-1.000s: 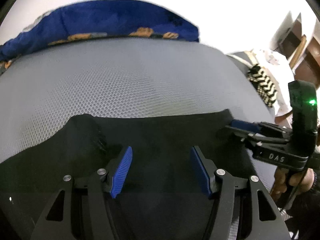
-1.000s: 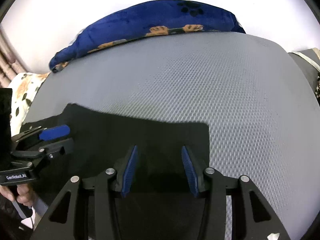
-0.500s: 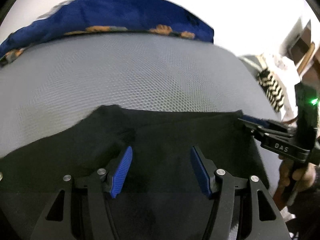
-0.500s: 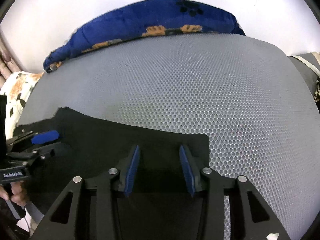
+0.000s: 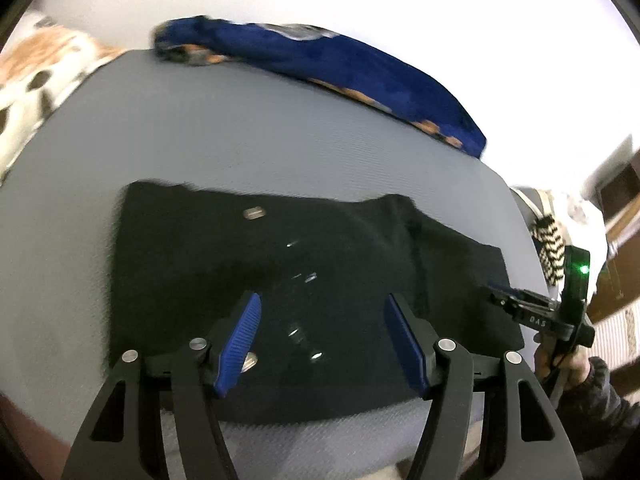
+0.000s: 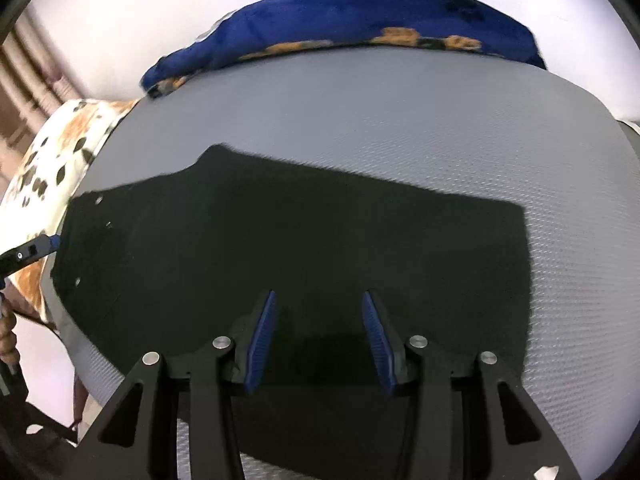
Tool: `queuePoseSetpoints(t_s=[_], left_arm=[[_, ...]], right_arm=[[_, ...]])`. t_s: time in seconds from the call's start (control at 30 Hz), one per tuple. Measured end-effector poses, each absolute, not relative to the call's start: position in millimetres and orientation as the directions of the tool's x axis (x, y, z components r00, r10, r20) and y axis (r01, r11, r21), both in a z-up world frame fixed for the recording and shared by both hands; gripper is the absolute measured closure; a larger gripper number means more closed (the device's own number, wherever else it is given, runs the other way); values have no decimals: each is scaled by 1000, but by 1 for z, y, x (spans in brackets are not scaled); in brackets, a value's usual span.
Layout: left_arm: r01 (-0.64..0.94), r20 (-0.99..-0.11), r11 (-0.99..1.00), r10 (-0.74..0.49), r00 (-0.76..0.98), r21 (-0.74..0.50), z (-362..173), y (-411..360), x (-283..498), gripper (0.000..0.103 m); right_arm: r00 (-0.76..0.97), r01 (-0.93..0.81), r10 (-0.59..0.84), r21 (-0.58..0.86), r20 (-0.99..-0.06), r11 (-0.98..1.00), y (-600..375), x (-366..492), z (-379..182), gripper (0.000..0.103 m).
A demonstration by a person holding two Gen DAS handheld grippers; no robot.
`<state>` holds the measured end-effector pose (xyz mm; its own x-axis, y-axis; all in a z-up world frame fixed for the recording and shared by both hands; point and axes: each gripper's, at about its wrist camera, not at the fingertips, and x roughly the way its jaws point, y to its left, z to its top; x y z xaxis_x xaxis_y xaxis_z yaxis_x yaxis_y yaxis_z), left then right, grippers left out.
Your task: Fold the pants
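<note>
Lying flat on the grey bed (image 6: 400,120), black pants (image 6: 300,248), long axis running left to right. Hovering above: left claw (image 5: 322,332) and right claw (image 6: 318,336), both spread apart, gripping nothing.

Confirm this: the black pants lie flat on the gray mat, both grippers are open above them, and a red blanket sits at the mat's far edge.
One thing is wrong: the blanket at the far edge is blue with orange patches, not red, as the right wrist view shows. The rest holds: the black pants lie flat on the gray mat, with the left gripper and right gripper open above them.
</note>
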<state>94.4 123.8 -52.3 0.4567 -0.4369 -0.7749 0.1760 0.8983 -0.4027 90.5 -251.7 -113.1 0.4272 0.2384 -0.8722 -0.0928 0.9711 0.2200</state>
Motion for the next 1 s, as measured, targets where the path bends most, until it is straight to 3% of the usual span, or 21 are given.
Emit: queuePoseSetpoints(t_s=[0.13,0.37,0.53,1.0], left_arm=[[96,-755,854,-499,426,-511,-61,161,76,38],[-34,-757,805,-542,365,-593,-89,195,61,38],[-98,-708,727,-617,344,-680,-110,207,60,38],[-219,-681,649,-650,337,-728,-144,240,66,38]], right_arm=[[419,-93,256,239,-871,966,-238,86,-114,57],[415,-69,286,284,-864,956,-227,79,-114,53],[405,-43,287,296,-868,954,-223,75,-118,52],[401,-14,261,279,-878,960,-222,72,-125,51]])
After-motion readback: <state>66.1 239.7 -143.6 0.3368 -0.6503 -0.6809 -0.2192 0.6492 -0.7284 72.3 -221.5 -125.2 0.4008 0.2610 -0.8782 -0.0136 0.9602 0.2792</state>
